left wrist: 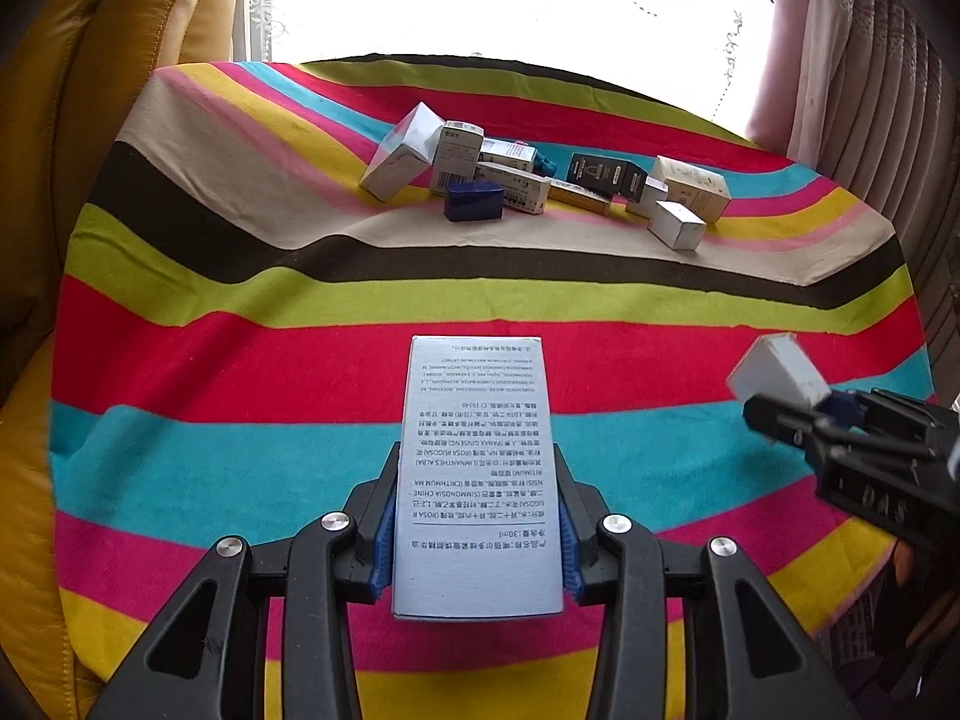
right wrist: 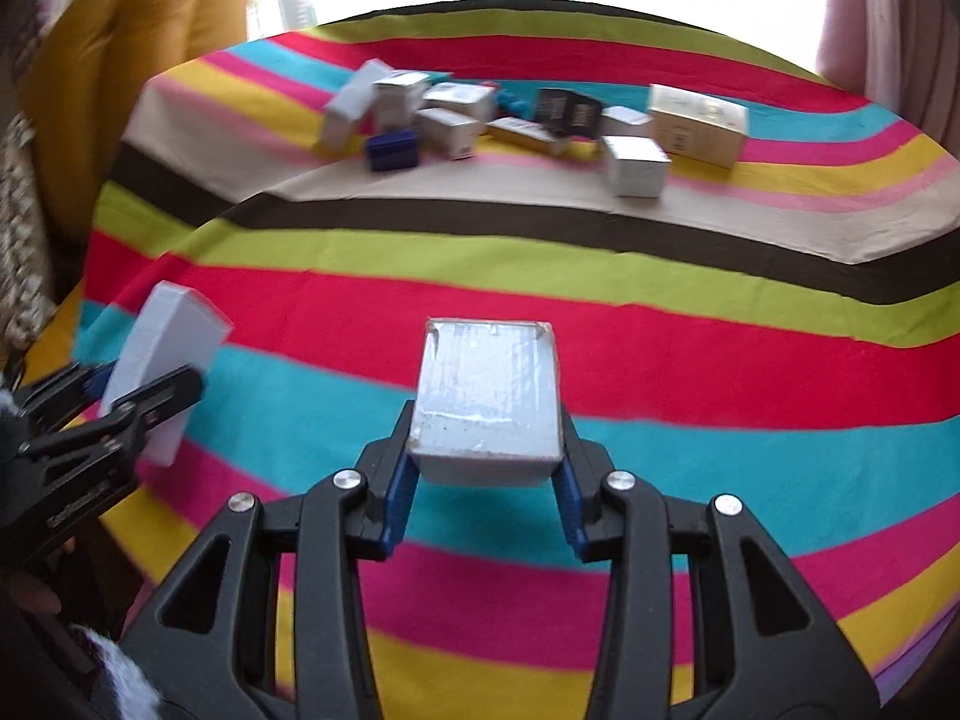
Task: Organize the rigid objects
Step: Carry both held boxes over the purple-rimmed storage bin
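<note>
My left gripper (left wrist: 477, 468) is shut on a tall pale grey box (left wrist: 477, 468) with printed text, held above the striped cloth; it also shows at the left of the right wrist view (right wrist: 159, 360). My right gripper (right wrist: 487, 420) is shut on a small silver-white box (right wrist: 489, 396), also above the cloth; it shows at the right of the left wrist view (left wrist: 777, 369). A pile of several small boxes (left wrist: 510, 180) lies at the far side of the table, among them a dark blue box (left wrist: 473, 201), a black box (left wrist: 603, 173) and a cream box (left wrist: 693, 187).
A striped cloth (left wrist: 240, 324) covers the round table. A yellow leather sofa (left wrist: 90, 90) stands at the left. A bright window with lace curtains (left wrist: 852, 60) is behind the table. A white box (right wrist: 636, 167) lies apart at the pile's right.
</note>
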### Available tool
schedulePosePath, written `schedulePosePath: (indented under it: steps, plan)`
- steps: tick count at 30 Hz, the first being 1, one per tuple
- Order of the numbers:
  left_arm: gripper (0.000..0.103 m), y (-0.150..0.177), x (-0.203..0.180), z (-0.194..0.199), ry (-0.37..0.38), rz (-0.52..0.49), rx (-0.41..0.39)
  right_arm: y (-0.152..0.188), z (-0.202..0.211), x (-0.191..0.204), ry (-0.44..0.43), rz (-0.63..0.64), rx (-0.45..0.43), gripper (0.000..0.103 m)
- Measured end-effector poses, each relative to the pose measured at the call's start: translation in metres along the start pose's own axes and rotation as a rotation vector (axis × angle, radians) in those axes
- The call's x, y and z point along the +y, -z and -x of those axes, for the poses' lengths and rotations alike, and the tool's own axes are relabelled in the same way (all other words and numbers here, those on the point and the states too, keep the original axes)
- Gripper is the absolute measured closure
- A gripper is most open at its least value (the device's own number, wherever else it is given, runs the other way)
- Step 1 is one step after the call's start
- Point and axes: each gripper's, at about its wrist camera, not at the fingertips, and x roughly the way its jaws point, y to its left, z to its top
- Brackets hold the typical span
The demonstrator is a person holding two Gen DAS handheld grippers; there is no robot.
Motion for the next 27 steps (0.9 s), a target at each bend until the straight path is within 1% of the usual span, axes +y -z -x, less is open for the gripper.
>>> schedulePosePath:
  steps: [3,8,14,18,27]
  plan:
    - [0.061,0.004,-0.002,0.004,0.000,-0.013,0.002,0.008,0.007,0.017,-0.009,0.038,-0.004,0.059]
    - [0.061,0.009,-0.009,0.013,0.010,-0.039,-0.002,0.017,0.021,0.024,-0.021,0.053,-0.014,0.059]
    - [0.061,0.012,-0.025,0.028,0.030,-0.087,-0.013,0.028,0.042,0.015,-0.021,0.029,-0.034,0.059]
    - [0.061,0.015,-0.041,0.039,0.053,-0.130,-0.020,0.038,0.065,0.002,-0.011,0.005,-0.053,0.059]
    - [0.060,0.024,-0.093,0.066,0.126,-0.263,-0.037,0.069,0.116,-0.024,0.033,-0.041,-0.088,0.059]
